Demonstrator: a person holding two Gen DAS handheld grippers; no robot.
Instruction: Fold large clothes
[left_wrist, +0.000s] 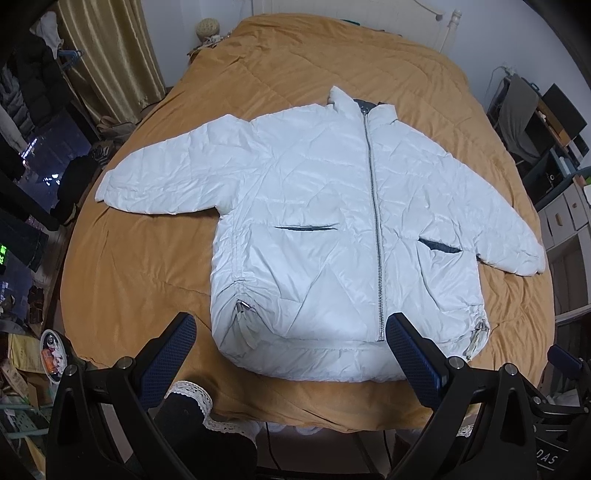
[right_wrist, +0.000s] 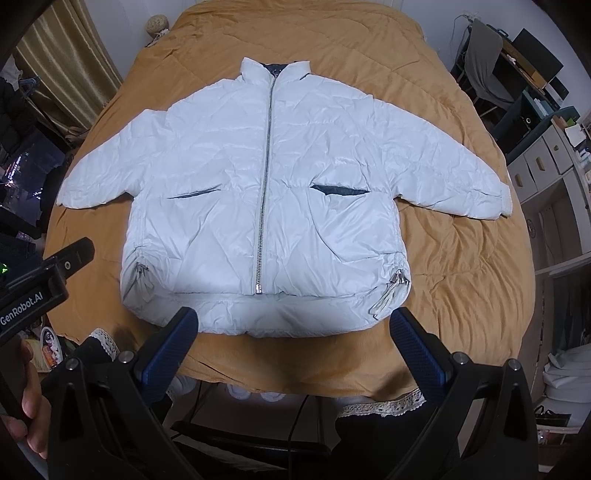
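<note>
Folding not yet begun: pale white zipped puffer jacket (right_wrist: 266, 192) is spread flat, sleeves out, on mustard quilted bedspread (right_wrist: 461, 258). Left gripper (left_wrist: 291, 339) and right gripper (right_wrist: 293, 332) are held released above hem; a sleeve likely needs grasping next.

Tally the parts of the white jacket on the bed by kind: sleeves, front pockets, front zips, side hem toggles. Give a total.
White jacket, lying flat and zipped on the orange bedspread:
Sleeves: 2
Front pockets: 2
Front zips: 1
Side hem toggles: 2
Total: 7
</note>
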